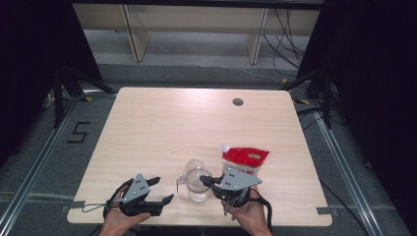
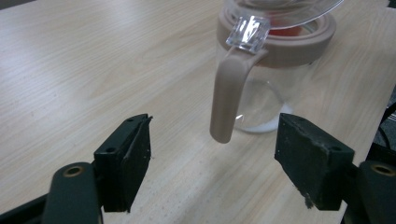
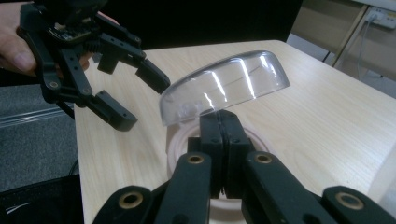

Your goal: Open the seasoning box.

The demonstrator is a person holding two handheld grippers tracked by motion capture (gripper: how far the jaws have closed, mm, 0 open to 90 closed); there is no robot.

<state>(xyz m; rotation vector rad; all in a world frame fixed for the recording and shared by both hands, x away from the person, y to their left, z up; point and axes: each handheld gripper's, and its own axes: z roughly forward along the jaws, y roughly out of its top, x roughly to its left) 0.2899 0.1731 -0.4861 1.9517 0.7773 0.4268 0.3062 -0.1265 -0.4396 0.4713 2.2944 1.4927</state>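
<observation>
The jug point(image 1: 196, 184), clear glass with a beige collar, stands at the bench's point(image 1: 162, 128) near edge, a red pouch point(image 1: 245, 160) just behind it. The right gripper point(image 1: 205, 180) is clenched at its hinged lid point(image 3: 224, 86), which is tilted up. The left gripper point(image 1: 163, 190), released, is aimed at the handle point(image 2: 228, 98). The glass is judged fragile and slippery; the stiff handle is best gripped.

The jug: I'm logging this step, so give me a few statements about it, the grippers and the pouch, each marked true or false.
1. The jug stands upright on the table. True.
2. The left gripper is clamped on the handle. False: its jaws are open and apart from the handle.
3. The right gripper is shut at the clear lid, which is tipped up. True.
4. The red pouch lies left of the jug. False: it lies to its right, farther back.
5. The jug's collar is beige. True.
</observation>
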